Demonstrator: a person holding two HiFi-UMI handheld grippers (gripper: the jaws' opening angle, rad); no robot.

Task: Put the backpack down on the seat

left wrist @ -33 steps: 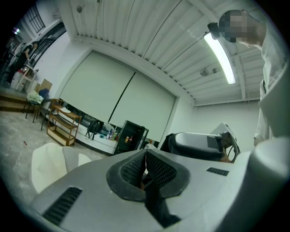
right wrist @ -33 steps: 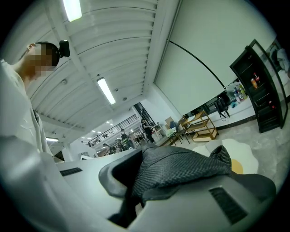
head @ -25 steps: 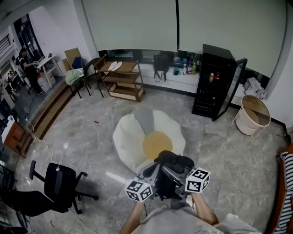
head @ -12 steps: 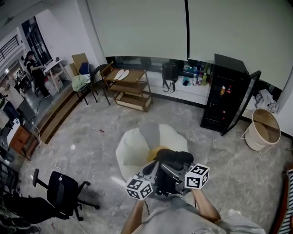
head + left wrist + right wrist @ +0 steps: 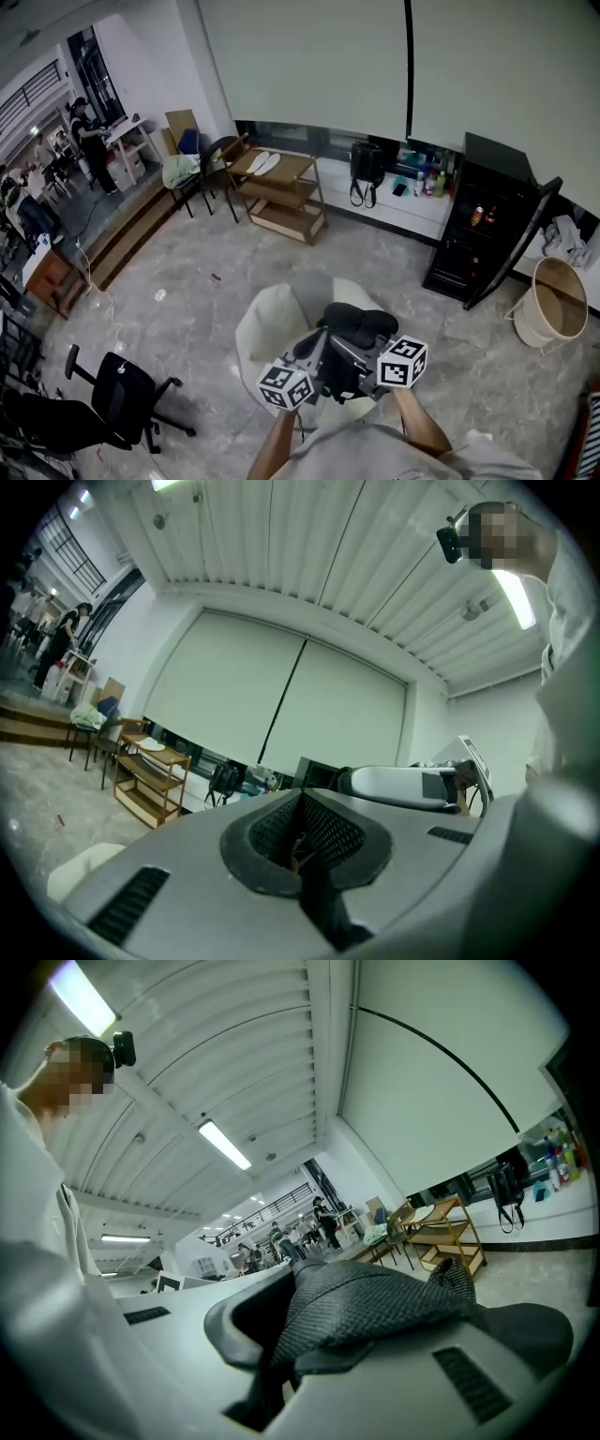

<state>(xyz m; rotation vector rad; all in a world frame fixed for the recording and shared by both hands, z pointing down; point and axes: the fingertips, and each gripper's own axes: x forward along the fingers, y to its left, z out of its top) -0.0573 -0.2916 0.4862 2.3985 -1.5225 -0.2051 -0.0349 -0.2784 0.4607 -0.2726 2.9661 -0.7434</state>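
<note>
Backpack [image 5: 349,349] sits low centre in the head view, between left gripper [image 5: 300,375] and right gripper [image 5: 380,361], above the white seat [image 5: 265,323]. Left gripper view: jaws narrow, pinching a thin dark strap [image 5: 317,897]. Right gripper view: jaws narrow, clamping the backpack's grey mesh [image 5: 375,1302].

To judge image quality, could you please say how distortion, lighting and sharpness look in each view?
Head view: fisheye-bowed walls, even light, sharp. Left gripper view: barrel curve, black corners, bright ceiling lamp. Right gripper view: same curve, backpack weave crisp.
</note>
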